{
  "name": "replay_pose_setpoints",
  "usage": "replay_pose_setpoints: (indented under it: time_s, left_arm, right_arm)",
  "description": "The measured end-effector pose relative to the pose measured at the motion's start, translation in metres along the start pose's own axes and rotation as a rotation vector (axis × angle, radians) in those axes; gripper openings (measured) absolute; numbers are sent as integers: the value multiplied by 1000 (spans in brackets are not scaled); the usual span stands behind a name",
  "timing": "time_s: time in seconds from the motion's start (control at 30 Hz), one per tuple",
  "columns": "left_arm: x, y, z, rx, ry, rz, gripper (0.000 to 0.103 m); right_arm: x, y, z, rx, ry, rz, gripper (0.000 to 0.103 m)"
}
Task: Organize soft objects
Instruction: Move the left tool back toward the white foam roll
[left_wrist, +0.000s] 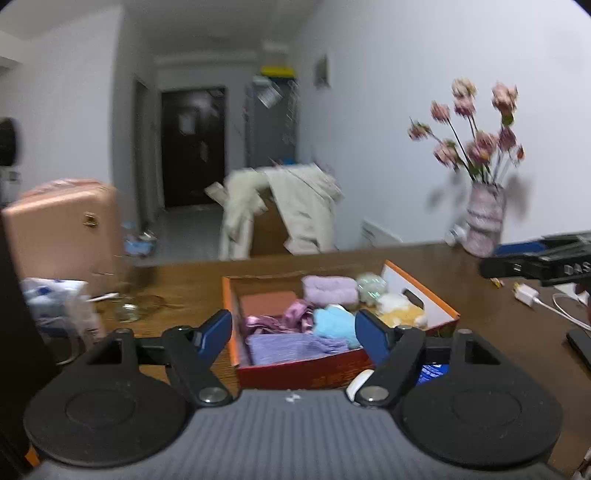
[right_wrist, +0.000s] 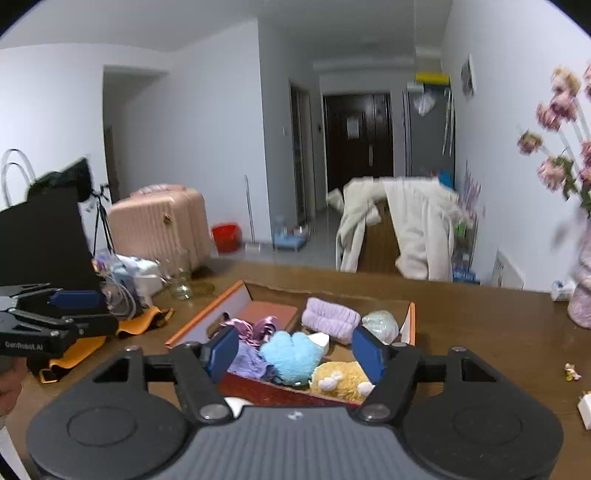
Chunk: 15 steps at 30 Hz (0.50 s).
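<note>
An orange cardboard box (left_wrist: 295, 373) (right_wrist: 199, 321) sits on the brown table and holds soft things: a light blue plush (left_wrist: 334, 325) (right_wrist: 293, 356), a yellow plush (left_wrist: 402, 315) (right_wrist: 340, 380), a folded lilac towel (left_wrist: 328, 290) (right_wrist: 330, 317), purple cloths (left_wrist: 291, 347) (right_wrist: 249, 360), shiny pink fabric (left_wrist: 291, 317) (right_wrist: 255, 326) and a pale green ball (left_wrist: 371, 284) (right_wrist: 380, 325). My left gripper (left_wrist: 293, 334) is open and empty, just before the box's near wall. My right gripper (right_wrist: 293, 350) is open and empty, above the box's near side. Each gripper shows at the edge of the other's view.
A vase of pink flowers (left_wrist: 484, 225) (right_wrist: 581, 291) stands at the table's far right. A glass jar (left_wrist: 127, 308) (right_wrist: 181, 284), bags and an orange strap (right_wrist: 92, 347) lie left. A charger and cable (left_wrist: 532, 297) lie right. A pink suitcase (left_wrist: 62, 229) stands beyond.
</note>
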<state>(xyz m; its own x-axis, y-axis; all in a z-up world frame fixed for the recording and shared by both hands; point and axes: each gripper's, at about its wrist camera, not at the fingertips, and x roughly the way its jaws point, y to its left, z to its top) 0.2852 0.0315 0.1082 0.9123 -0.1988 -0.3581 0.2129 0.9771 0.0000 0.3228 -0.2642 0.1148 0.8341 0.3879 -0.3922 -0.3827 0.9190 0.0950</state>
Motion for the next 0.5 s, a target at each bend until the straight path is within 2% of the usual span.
replay_pose_setpoints:
  time_s: [0.17,0.27,0.33,0.4,0.5]
  left_arm:
    - [-51,-10,-31,-39,-73,69,83]
    - [-77,-22,-56,-55,-92,109,86]
    - [-94,-28,-74,-90,-87,125,87]
    - [-105,-27,-86,-132,-68,107,88]
    - [-113,-25,-89,-160,-45,103,88]
  right_arm:
    - [-43,22,-37,-19,-96,-21,79]
    - [-60,37,-68,-21,-107,-20,80]
    - [-73,45,-90,9,-114,-21,82]
    - [-85,47,-109,63,-116,-2,85]
    - [-98,44,-125,106,-92,18,86]
